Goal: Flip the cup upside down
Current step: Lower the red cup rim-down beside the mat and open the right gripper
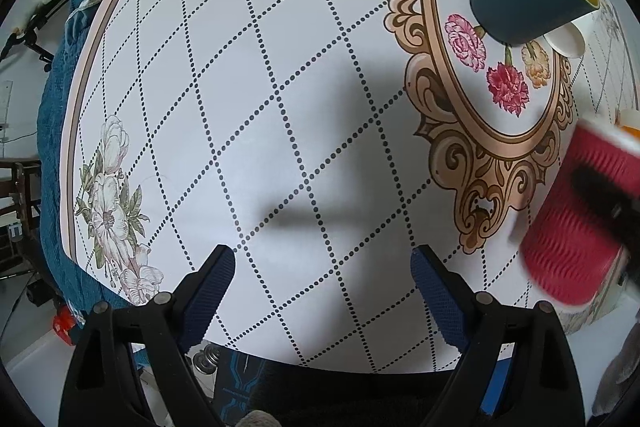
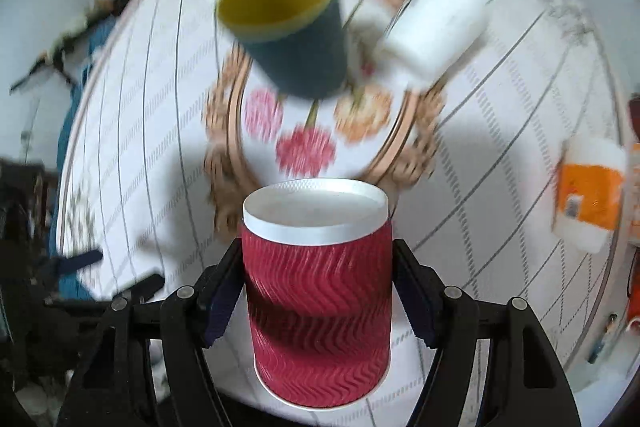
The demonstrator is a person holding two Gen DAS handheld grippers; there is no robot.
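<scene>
Right tongs (image 2: pixel 318 291) clamped across the ribbed red cup (image 2: pixel 318 291), held base-up just in front of the floral medallion (image 2: pixel 306 147); left tongs (image 1: pixel 322 283) apart, idle. Lower squarely so the rim meets the surface (image 1: pixel 280 107) evenly, clear of the blue cup (image 2: pixel 296 39), before releasing.

Left tool (image 1: pixel 322 291) hangs wide open; right tool (image 2: pixel 316 291) grips (both pads pressing).
</scene>
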